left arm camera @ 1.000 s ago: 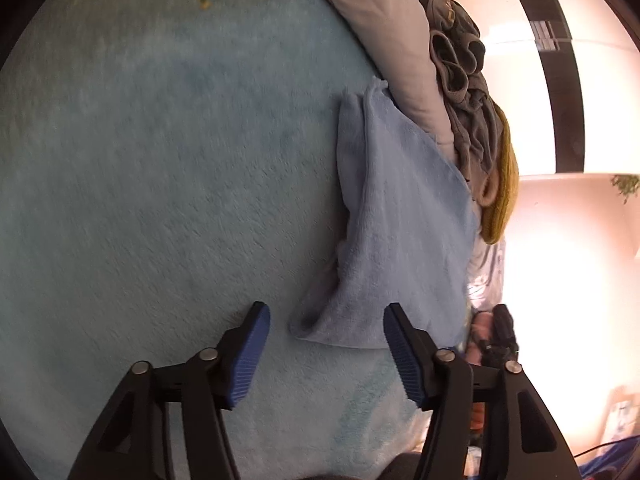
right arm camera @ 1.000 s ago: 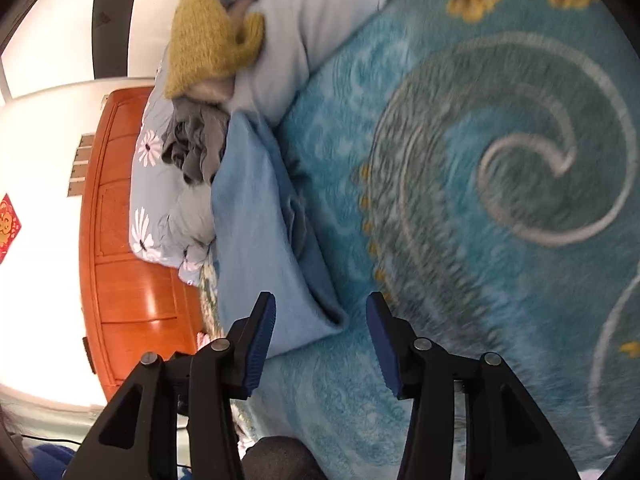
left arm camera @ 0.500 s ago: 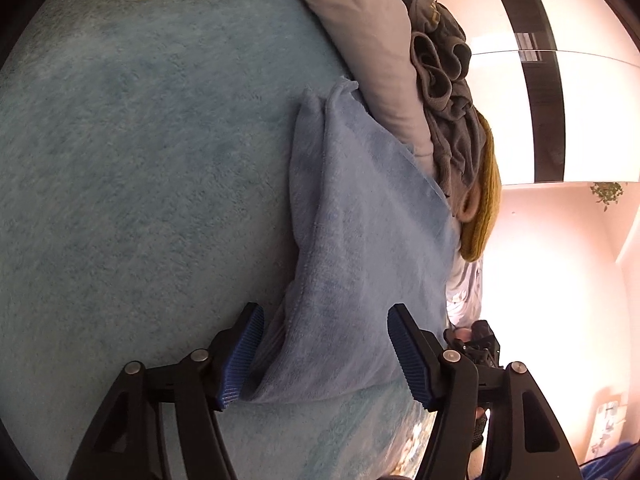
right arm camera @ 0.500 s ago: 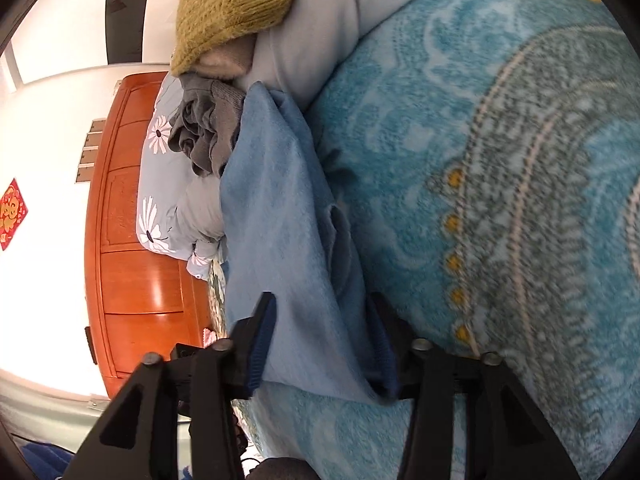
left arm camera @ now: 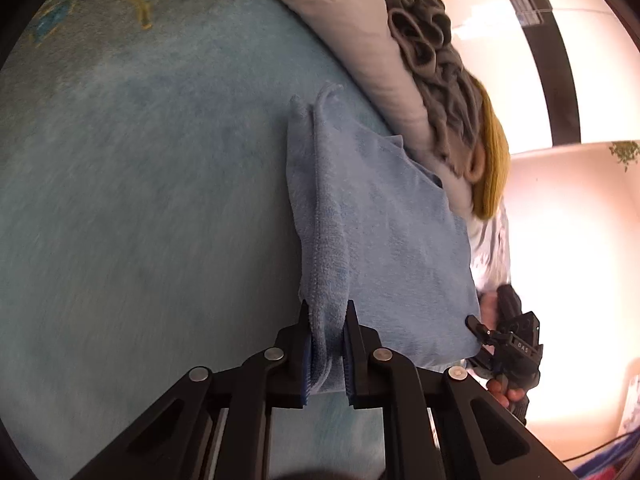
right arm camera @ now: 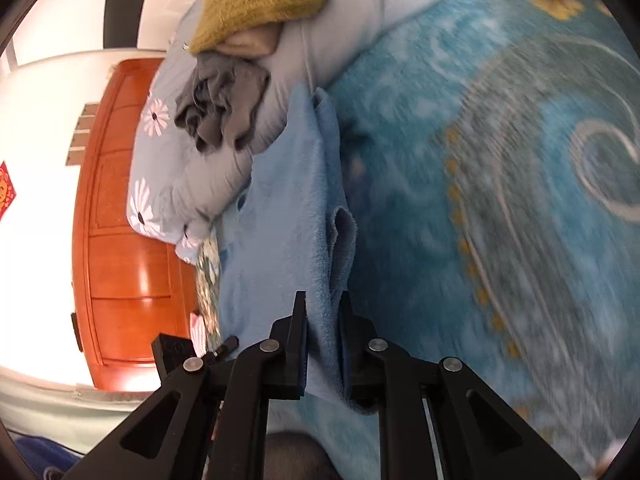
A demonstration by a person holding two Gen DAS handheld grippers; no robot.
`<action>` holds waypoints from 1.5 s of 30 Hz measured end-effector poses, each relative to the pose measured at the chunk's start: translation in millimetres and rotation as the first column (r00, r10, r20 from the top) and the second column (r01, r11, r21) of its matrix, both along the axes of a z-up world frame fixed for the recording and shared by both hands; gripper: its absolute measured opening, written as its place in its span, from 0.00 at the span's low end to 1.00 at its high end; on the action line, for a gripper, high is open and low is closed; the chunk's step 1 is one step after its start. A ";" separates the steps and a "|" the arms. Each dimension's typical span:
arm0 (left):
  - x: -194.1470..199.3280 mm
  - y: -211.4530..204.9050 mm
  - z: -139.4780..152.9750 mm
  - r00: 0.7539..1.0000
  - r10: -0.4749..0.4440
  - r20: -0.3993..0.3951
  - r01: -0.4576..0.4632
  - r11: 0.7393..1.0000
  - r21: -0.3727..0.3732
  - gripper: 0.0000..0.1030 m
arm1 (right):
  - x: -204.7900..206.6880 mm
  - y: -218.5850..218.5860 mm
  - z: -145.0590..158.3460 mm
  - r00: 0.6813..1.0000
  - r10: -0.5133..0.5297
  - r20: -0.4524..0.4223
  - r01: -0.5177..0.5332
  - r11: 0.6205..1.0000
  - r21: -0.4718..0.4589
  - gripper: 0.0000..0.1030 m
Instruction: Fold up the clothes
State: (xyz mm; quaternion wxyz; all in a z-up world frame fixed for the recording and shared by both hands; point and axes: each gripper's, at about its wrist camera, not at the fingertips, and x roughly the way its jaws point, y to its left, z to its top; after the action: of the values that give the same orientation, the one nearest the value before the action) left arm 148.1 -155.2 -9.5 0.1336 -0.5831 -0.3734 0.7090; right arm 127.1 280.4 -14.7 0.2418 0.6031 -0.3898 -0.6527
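Between both tools, towel [left arm camera: 380, 240] stretches lengthwise.

- Teal patterned blanket [right arm camera: 500, 200] covers the bed surface
- Grey pillow [left arm camera: 360, 40] lies along its edge
- Floral pillowcase [right arm camera: 156, 160] adjoins it
- Orange wooden headboard [right arm camera: 120, 240] stands against white wall [right arm camera: 36, 128]

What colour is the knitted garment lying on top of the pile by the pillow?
Mustard yellow; the knitted garment shows best in the right wrist view, above the crumpled grey cloth.
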 end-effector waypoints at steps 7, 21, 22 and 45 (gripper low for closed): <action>10.7 -5.4 -23.9 0.996 0.050 0.076 -0.052 0.998 0.024 0.18 | 16.2 3.9 -28.3 0.994 -0.052 0.098 0.051 0.999 0.009 0.13; -16.7 62.9 43.4 0.984 -0.171 -0.043 0.161 0.970 -0.185 0.34 | 12.2 0.0 -24.3 0.991 -0.061 0.120 0.051 0.995 0.083 0.13; -17.6 84.1 39.6 0.974 -0.224 -0.033 0.214 0.959 -0.186 0.33 | 12.8 0.0 -23.3 0.990 -0.067 0.126 0.056 0.994 0.090 0.13; 35.6 44.8 62.2 0.998 -0.045 -0.033 0.042 0.995 -0.088 0.34 | 4.3 -123.0 102.1 0.983 0.175 -0.050 -0.121 0.833 0.540 0.13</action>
State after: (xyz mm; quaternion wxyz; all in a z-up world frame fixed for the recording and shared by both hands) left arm 183.7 -110.4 52.7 0.1299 -0.5839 -0.3270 0.7316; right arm 131.4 157.3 87.4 0.1326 0.6424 -0.1326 -0.7431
